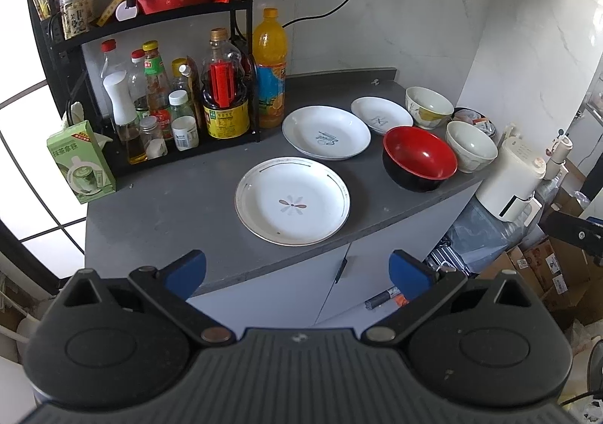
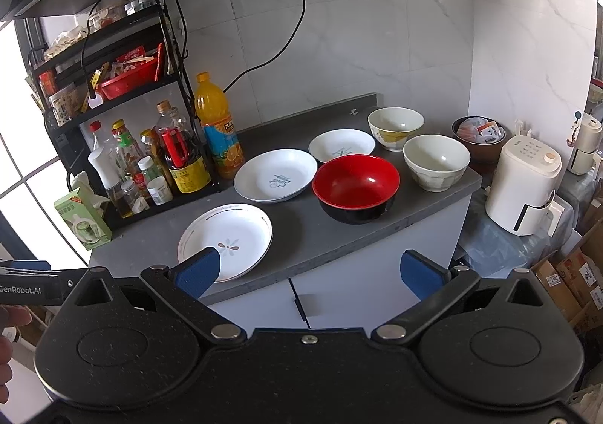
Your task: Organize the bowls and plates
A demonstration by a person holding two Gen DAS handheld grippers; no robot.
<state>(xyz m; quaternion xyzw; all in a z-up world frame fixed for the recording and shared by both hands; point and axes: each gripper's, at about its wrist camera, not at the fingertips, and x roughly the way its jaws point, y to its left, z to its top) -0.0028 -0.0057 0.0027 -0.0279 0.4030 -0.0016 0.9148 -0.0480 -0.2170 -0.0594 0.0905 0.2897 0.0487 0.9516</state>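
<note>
Three plates and three bowls spread over the grey counter (image 1: 181, 205), none stacked yet. Nearest the front edge, the flower plate (image 1: 292, 201); behind it the script plate (image 1: 326, 132), then the small plate (image 1: 380, 115) toward the wall. To the right, the red bowl (image 1: 419, 156) just beside the script plate, the plain white bowl (image 1: 471, 145) close to the counter's right end, the patterned bowl (image 1: 429, 105) near the back. Farther out, the juice bottle (image 1: 269, 69) and a rack of bottles (image 1: 177, 103) along the left.

Likely trouble: glazed rims slipping from the blue pads if pinched too shallowly; the flower plate, so near the edge, possibly pushed off by a clumsy approach; the plain white bowl nudged off the right end onto the white kettle (image 2: 524, 190) below; a swung plate knocking the juice bottle.

Left gripper (image 1: 297, 271) spread wide, holding nothing, short of the counter. Right gripper (image 2: 311, 273) likewise spread wide and empty, touching nothing that can be made out.
</note>
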